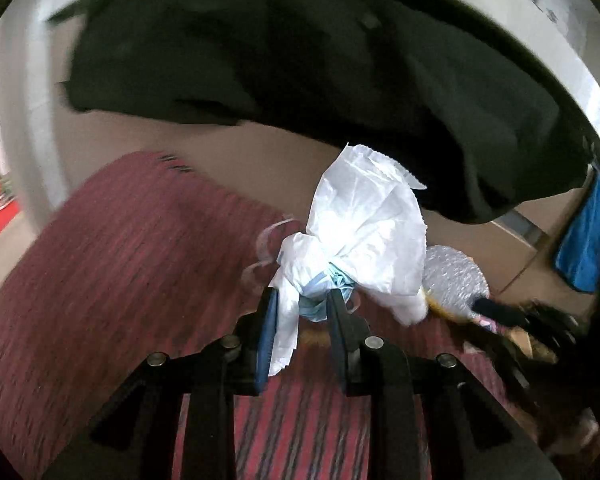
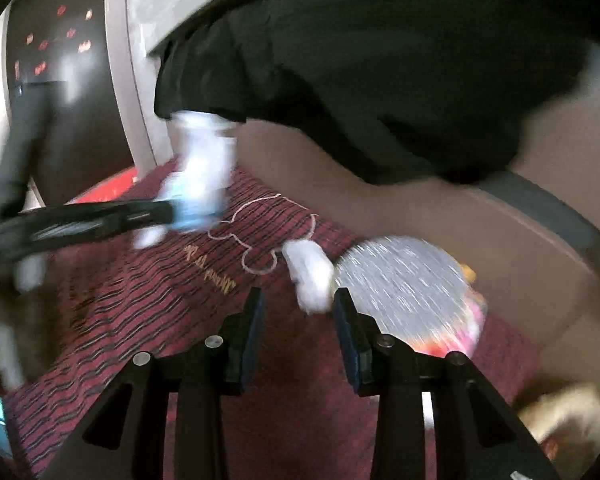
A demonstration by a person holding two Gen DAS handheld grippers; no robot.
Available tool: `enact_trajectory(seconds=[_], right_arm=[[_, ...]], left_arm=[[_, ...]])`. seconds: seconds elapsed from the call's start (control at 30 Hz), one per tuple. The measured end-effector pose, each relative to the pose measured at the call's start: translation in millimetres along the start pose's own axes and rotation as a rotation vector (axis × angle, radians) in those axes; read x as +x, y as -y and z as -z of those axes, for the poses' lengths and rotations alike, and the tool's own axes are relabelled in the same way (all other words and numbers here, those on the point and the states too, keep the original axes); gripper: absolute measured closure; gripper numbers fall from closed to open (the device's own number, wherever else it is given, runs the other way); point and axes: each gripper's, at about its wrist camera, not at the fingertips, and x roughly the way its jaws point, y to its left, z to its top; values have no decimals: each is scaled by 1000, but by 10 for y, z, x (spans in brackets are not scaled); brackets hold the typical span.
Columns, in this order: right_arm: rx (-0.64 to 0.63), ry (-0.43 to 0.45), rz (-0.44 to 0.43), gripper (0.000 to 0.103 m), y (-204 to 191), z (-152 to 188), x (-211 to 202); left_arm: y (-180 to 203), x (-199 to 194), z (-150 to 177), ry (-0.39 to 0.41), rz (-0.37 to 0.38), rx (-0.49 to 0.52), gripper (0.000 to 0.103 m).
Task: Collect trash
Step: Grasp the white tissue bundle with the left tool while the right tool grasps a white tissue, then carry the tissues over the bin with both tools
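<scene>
My left gripper is shut on a bundle of trash: crumpled white tissue and plastic with a light blue face mask at the pinch. It holds the bundle above a red striped mat. The same gripper and bundle show blurred at the left of the right wrist view. My right gripper is open and empty, low over the mat. A crumpled white tissue lies just beyond its fingertips. A silvery round wrapper lies right of the tissue, also seen in the left wrist view.
A black garment hangs over the far side of the brown floor. A blue cloth hangs at the right. Dark clutter lies at the mat's right edge. A tan crumpled item sits at lower right.
</scene>
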Motion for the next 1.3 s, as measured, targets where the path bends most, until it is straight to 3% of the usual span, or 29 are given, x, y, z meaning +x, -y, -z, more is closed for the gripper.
enact_trajectory(seconds=[0.23, 0.37, 0.43, 0.47, 0.67, 0.93, 1.3], right_arm=[[-51, -82, 98, 70, -106, -272, 664], [-128, -163, 155, 70, -191, -224, 905], [-136, -164, 191, 75, -192, -182, 914], [-113, -156, 192, 86, -172, -177, 874], [137, -71, 22, 90, 64, -143, 213], [198, 27, -43, 90, 10, -27, -625], [126, 224, 88, 90, 26, 198, -1667]], left_arm=[[-291, -467, 279, 51, -48, -82, 77], [-423, -584, 362, 44, -15, -147, 77], [-414, -605, 388, 43, -14, -161, 77], [-399, -630, 407, 47, -16, -160, 77], [-133, -778, 427, 82, -8, -119, 77], [463, -1152, 443, 204, -34, -5, 77], [1245, -1332, 519, 287, -4, 111, 77]])
